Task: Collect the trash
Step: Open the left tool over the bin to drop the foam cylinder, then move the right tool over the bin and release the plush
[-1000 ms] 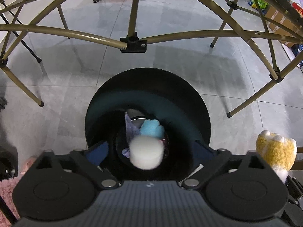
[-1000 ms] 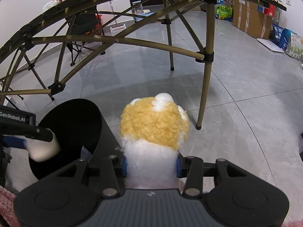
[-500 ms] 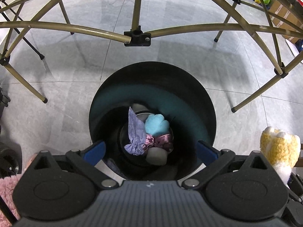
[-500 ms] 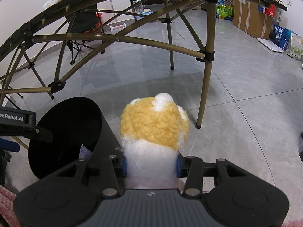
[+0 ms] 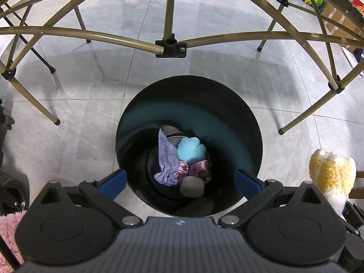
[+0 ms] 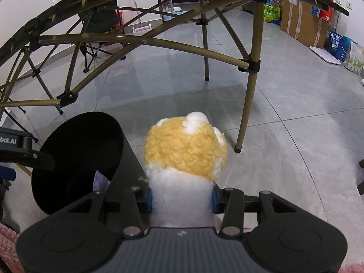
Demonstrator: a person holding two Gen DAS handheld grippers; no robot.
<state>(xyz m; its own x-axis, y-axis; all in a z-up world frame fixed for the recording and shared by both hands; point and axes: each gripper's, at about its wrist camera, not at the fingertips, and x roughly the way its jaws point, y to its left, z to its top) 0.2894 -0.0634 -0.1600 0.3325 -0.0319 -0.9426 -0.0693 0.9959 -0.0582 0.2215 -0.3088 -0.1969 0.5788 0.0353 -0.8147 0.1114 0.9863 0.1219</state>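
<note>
**Bin half-filled, one plush piece left in hand**

Seen from the left wrist, the black bin [image 5: 188,146] stands on the grey tiled floor [image 5: 91,84] beneath a folding bench frame [image 5: 170,45]. At its bottom lie a lavender cloth [image 5: 167,159], a blue fluffy item [image 5: 192,149], a purple satin scrunchie [image 5: 195,168] and a grey-white lump [image 5: 192,186]. By that count, four pieces appear to be collected.

The left gripper [image 5: 179,179] hangs above the bin mouth, pointing steeply down, its blue-padded fingers [image 5: 113,180] spread wide to either side of the rim with nothing between them.

The right gripper [image 6: 180,201] sits just beside the bin, angled down toward the floor, its fingers closed about the white base of a yellow-and-white plush paw [image 6: 185,150], which stands clear of the bin and to its right. This piece looks to be the next to go in; it has yet to be carried over the opening. Whether more trash waits elsewhere cannot be told from these views.
</note>
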